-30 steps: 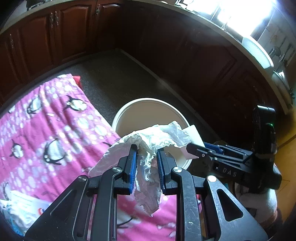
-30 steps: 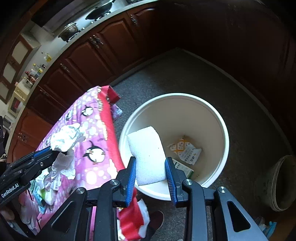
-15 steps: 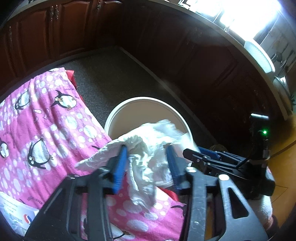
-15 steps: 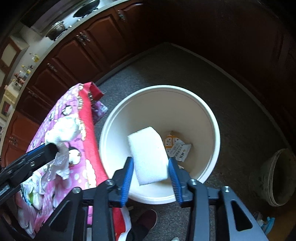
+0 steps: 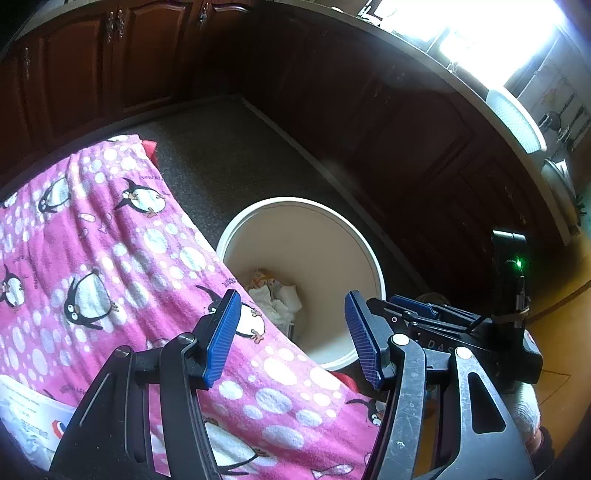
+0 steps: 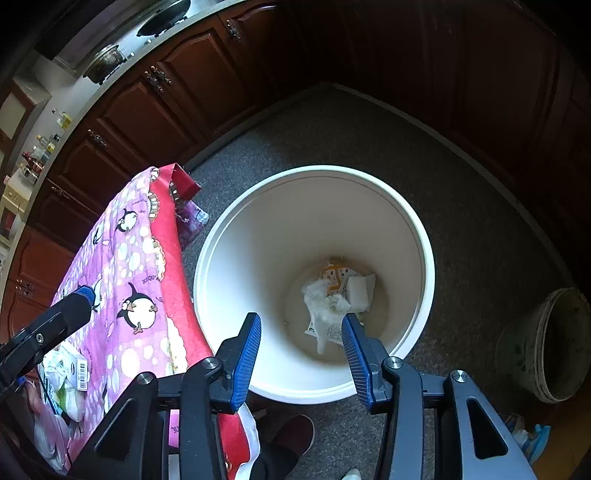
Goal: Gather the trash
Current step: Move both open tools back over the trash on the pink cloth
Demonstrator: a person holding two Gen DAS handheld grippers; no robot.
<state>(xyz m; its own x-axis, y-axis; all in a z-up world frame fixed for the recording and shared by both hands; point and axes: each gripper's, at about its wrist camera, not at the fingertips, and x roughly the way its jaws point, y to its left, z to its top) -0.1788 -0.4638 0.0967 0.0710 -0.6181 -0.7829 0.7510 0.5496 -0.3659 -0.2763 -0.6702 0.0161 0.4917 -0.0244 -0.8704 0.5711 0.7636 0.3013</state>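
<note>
In the white bucket (image 6: 229, 266), trash (image 6: 332, 295) lies below both grippers' empty fingers (image 6: 245, 354).

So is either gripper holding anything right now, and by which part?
Nothing is held. The left gripper and right gripper have just been opening, jaws empty; the crumpled tissue and white sponge lie in the bucket.

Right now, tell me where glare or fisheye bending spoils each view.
Left wrist view: the window at top right is blown out white, cabinets dark. Right wrist view: even light, no glare; counter edge bows into a curve, corners black.
</note>
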